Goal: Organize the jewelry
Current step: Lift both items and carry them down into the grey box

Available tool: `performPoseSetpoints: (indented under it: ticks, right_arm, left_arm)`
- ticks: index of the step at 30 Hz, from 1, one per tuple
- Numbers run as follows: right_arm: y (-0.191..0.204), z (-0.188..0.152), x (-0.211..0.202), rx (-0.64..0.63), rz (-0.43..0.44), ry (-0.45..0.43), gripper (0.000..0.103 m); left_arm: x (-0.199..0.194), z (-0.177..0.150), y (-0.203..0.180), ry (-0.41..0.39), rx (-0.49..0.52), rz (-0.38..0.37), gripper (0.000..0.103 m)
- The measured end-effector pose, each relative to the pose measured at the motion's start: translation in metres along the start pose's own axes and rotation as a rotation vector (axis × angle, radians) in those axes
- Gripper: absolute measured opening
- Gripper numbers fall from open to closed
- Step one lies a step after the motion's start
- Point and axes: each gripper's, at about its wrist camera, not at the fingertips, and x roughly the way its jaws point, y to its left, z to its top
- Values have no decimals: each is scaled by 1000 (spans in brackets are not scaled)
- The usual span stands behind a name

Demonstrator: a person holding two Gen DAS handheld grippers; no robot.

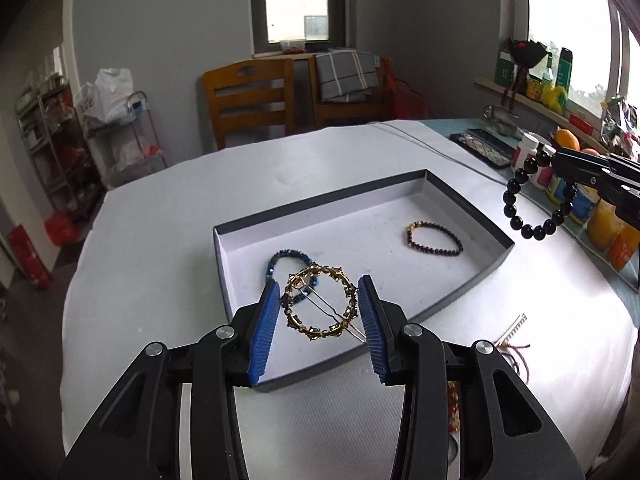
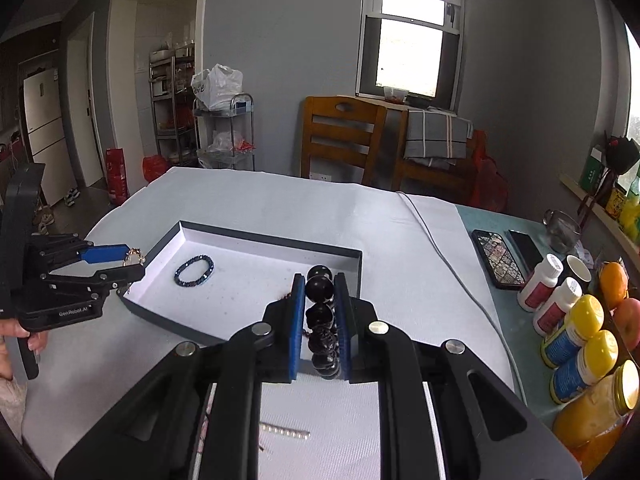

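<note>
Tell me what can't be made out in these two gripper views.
- Purple bracelet: clear in the left wrist view, nearly hidden behind the right gripper in the right wrist view.
- Black bead bracelet: its loop is partly hidden between the pads.
- Gold brooch: too small in the right view, in the left gripper.

Dark purple bracelet (image 2: pixel 289 295) almost wholly hidden behind the right gripper's (image 2: pixel 320 312) fingers, lower part of black bead bracelet (image 2: pixel 320 320) hidden between its pads, labels on yellow-capped bottles (image 2: pixel 576 330) too small to read, blue bracelet (image 1: pixel 286 270) partly covered by gold ring brooch (image 1: pixel 320 306).
</note>
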Motion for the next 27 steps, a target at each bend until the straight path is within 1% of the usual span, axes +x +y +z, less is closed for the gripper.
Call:
performPoseSetpoints:
  ticks: [4,8,12,16,20,24,27]
  right_arm:
    - [9,10,27,43,25,16,14]
    - [26,10,47,60,74,27,14]
    - [48,1,60,41,143,30,14]
    - [56,-8,75,29,164,67,14]
    - [52,-16,86,39,153,108,14]
    - [47,-21,95,35,113,137,14]
    - [40,-28,104,38,84,174,14]
  left_arm:
    - [23,-7,10,25,-61,10,43]
    - [37,-14,14,58,-53,23,43]
    - [47,-19,22,88,-65,25,43]
    - [58,-24,25,122,-68,22,43]
    - [57,-25,22,127,-53,19,43]
    - [61,-22,14,163,-31,3,43]
    - [63,-19,10,184,-9,22,43]
